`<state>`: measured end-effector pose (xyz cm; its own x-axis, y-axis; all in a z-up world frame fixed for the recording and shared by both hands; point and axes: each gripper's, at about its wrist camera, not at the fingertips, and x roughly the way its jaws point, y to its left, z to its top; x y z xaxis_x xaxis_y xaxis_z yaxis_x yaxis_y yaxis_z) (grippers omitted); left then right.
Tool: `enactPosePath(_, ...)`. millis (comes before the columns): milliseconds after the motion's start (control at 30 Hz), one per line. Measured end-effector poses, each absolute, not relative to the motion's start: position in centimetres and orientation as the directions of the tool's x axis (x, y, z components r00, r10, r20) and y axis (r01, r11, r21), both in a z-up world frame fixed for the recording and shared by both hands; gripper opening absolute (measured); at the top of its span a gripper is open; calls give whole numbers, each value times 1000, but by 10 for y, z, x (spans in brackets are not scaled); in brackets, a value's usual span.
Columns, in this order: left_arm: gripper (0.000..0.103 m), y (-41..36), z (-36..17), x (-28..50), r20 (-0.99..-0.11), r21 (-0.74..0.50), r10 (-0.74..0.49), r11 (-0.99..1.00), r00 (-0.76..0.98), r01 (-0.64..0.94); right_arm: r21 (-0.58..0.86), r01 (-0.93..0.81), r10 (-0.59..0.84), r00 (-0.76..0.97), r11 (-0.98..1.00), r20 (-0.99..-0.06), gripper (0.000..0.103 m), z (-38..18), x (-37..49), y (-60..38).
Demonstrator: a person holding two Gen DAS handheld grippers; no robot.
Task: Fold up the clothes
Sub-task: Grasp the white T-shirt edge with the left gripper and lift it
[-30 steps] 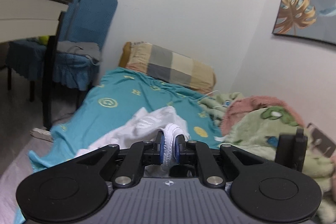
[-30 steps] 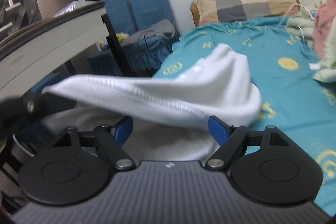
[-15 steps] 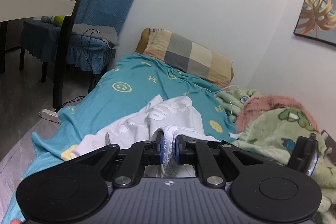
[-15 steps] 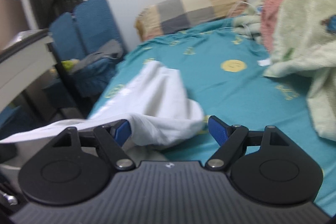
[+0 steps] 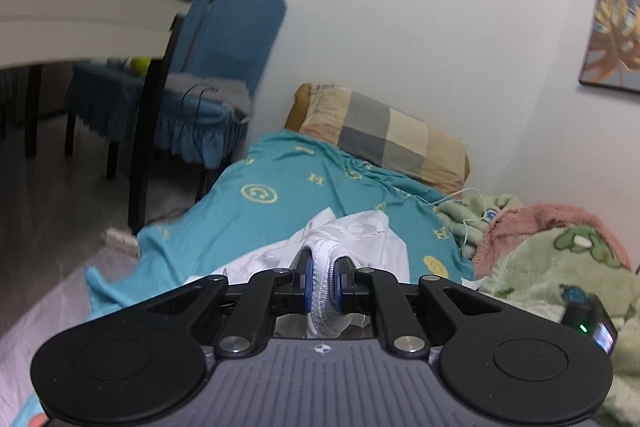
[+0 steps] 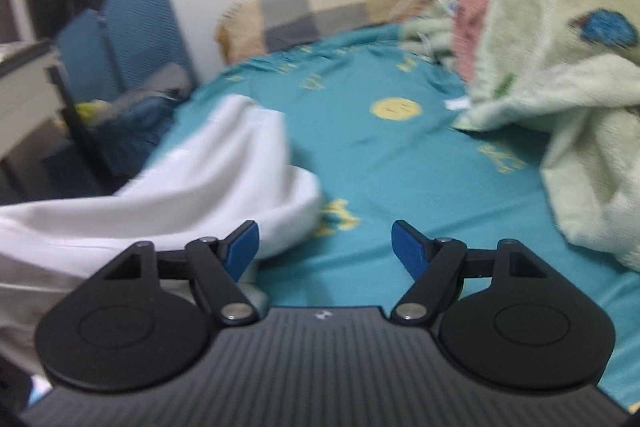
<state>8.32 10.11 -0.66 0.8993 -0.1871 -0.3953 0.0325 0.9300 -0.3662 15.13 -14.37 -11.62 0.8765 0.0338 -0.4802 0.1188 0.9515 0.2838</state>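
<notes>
Right now your left gripper (image 5: 323, 281) is clenched on a stitched edge of the white garment (image 6: 208, 171), which lies on the teal bedsheet (image 6: 380, 155), its length running from you towards the pillow (image 5: 384, 139). Your right gripper (image 6: 325, 243) is closing, its blue pads (image 6: 408, 247) wide apart with only sheet between them.

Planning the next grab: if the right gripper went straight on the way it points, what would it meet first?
Probably the bare teal sheet. The right gripper has nothing between its closing jaws; the white garment lies just left of that line, though blur makes depth uncertain.
</notes>
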Motion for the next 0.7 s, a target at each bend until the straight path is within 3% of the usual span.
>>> enactPosePath(233, 11, 112, -12, 87, -433, -401, -186, 916, 882, -3, 365, -173, 308, 883, 915, -354, 76, -95, 118, -105)
enactPosePath(367, 12, 112, -14, 84, -436, -385, -178, 923, 882, -4, 232, -247, 321, 870, 941, -376, 76, -94, 128, -74)
enactPosePath(533, 11, 115, -18, 86, -456, -391, -148, 919, 878, -48, 173, -151, 217, 853, 973, -475, 77, -112, 145, -74)
enactPosePath(700, 11, 117, -16, 84, -436, -408, -168, 913, 884, -28, 154, -213, 259, 872, 965, -415, 76, -108, 138, -70)
